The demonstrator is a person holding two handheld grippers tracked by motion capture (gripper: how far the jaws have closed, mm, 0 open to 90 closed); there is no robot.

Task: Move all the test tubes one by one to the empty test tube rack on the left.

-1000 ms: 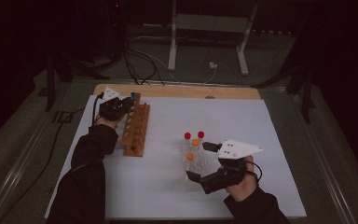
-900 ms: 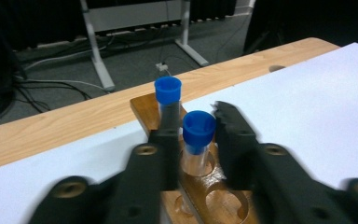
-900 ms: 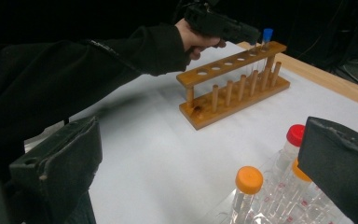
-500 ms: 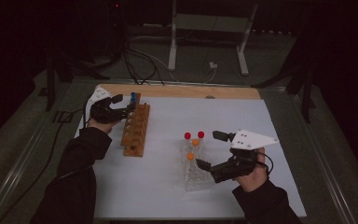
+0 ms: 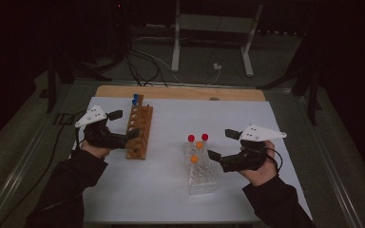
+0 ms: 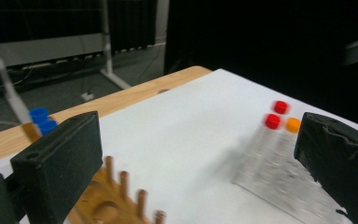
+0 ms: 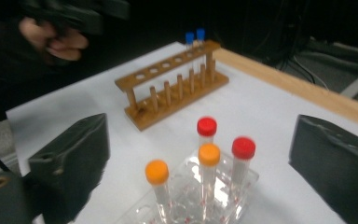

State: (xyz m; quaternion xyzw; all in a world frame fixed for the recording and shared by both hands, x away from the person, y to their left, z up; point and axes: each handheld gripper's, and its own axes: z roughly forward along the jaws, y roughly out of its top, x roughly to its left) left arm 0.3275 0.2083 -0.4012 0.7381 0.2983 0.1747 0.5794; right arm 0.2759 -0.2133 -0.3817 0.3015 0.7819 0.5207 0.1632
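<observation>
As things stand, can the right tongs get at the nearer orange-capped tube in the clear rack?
Probably yes. The right tongs are open beside the clear rack, and the nearer orange-capped tube stands at the rack's near side with nothing between it and the jaws.

A white sheet (image 5: 171, 199) is spread over the table, and a strip of wooden board (image 5: 180, 92) is left bare along its far edge. Beyond the table, a pale metal stand (image 5: 177, 42) is seen on the dark floor. Dark cables (image 5: 142, 66) are strewn beside its left leg, and a small white plug (image 5: 216, 66) is seen between its legs.
</observation>
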